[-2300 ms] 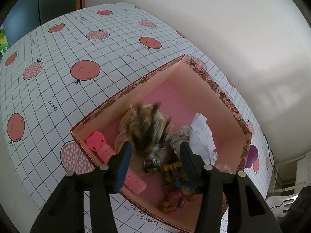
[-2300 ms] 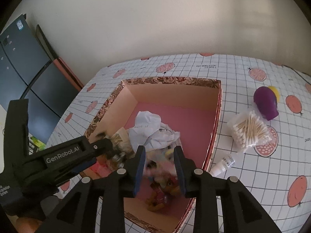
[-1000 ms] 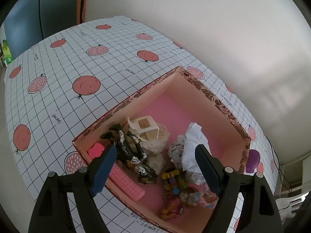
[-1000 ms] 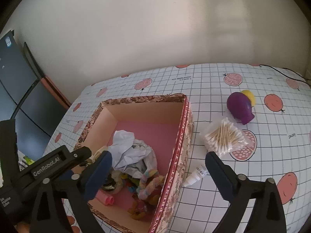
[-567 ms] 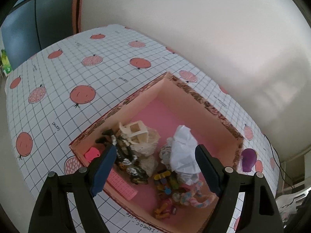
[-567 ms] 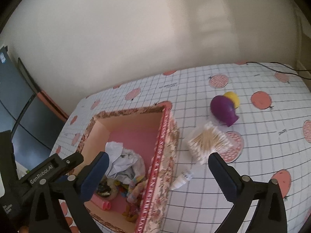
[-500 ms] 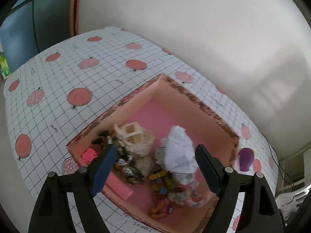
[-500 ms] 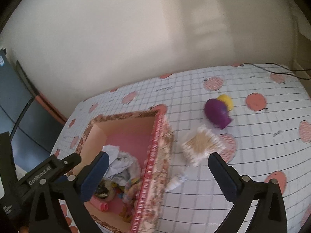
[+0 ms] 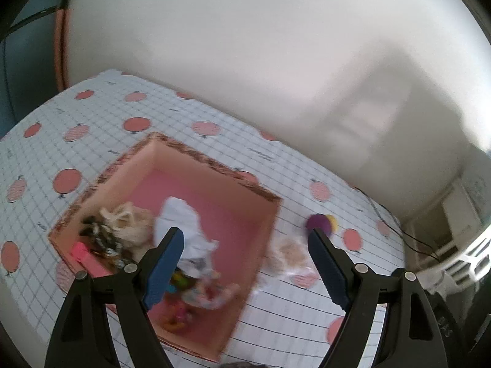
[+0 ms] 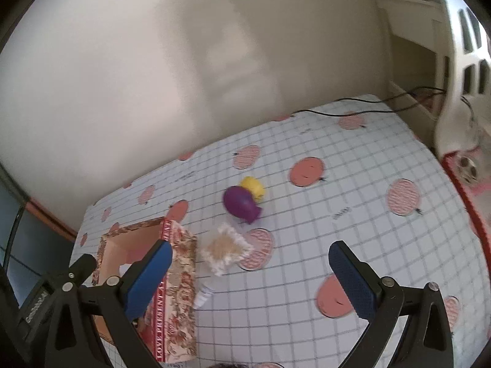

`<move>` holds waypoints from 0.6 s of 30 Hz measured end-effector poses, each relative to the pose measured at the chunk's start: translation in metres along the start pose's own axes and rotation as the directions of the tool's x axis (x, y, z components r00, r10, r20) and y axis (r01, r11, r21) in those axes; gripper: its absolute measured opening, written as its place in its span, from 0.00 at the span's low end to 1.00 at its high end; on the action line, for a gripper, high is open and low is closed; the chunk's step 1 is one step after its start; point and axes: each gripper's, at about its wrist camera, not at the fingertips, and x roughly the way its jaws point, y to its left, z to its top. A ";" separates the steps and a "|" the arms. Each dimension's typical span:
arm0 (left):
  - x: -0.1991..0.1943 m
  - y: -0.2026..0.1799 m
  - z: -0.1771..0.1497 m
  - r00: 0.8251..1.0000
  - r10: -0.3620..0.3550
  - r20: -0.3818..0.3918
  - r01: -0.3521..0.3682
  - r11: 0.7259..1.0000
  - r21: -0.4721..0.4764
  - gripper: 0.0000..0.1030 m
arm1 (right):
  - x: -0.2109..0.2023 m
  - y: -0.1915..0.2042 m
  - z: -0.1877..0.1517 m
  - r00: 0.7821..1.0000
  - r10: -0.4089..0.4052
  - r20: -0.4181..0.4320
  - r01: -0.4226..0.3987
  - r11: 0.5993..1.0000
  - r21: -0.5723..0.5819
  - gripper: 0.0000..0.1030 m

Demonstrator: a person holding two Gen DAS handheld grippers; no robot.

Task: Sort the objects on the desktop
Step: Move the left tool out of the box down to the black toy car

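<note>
1. Left gripper (image 9: 245, 239): jaws wide, empty, above the box (image 9: 270, 211).
2. Right gripper (image 10: 247, 253): jaws wide, empty, over the counter (image 10: 368, 202).
3. Swabs (image 10: 225, 250), bottle (image 10: 204, 294) and purple toy (image 10: 241, 202) lie outside; approach one squarely, closing gently.
</note>
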 end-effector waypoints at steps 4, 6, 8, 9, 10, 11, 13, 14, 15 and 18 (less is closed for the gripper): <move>-0.004 -0.019 -0.005 0.998 -0.052 -0.029 0.053 0.998 0.030 0.81 | -0.008 -0.012 0.001 0.999 -0.023 -0.029 0.024 1.000 0.015 1.00; -0.005 -0.028 -0.007 0.997 -0.060 -0.049 0.063 0.997 0.054 0.81 | -0.012 -0.016 0.001 0.998 -0.035 -0.046 0.036 0.999 0.026 1.00; -0.006 -0.034 -0.009 0.996 -0.066 -0.061 0.070 0.996 0.062 0.81 | -0.017 -0.020 0.001 0.997 -0.042 -0.058 0.044 0.998 0.034 1.00; -0.008 -0.037 -0.010 0.995 -0.070 -0.067 0.075 0.995 0.062 0.81 | -0.018 -0.021 0.001 0.997 -0.046 -0.059 0.048 0.998 0.037 1.00; -0.009 -0.038 -0.012 0.995 -0.075 -0.072 0.080 0.995 0.062 0.81 | -0.021 -0.022 0.002 0.997 -0.049 -0.059 0.051 0.998 0.040 1.00; -0.010 -0.039 -0.013 0.994 -0.080 -0.080 0.085 0.994 0.062 0.81 | -0.025 -0.023 0.002 0.997 -0.053 -0.057 0.055 0.998 0.043 1.00; -0.014 -0.042 -0.015 0.992 -0.081 -0.093 0.087 0.994 0.060 0.81 | -0.031 -0.025 0.003 0.996 -0.060 -0.060 0.063 0.997 0.049 1.00; -0.016 -0.043 -0.017 0.992 -0.080 -0.099 0.085 0.995 0.056 0.81 | -0.034 -0.025 0.003 0.996 -0.063 -0.059 0.066 0.997 0.050 1.00; -0.018 -0.044 -0.019 0.991 -0.081 -0.106 0.086 0.995 0.052 0.81 | -0.038 -0.026 0.004 0.996 -0.065 -0.054 0.068 0.996 0.052 1.00; -0.022 -0.048 -0.024 0.989 -0.078 -0.123 0.084 0.995 0.045 0.81 | -0.047 -0.025 0.005 0.997 -0.064 -0.046 0.067 0.996 0.055 1.00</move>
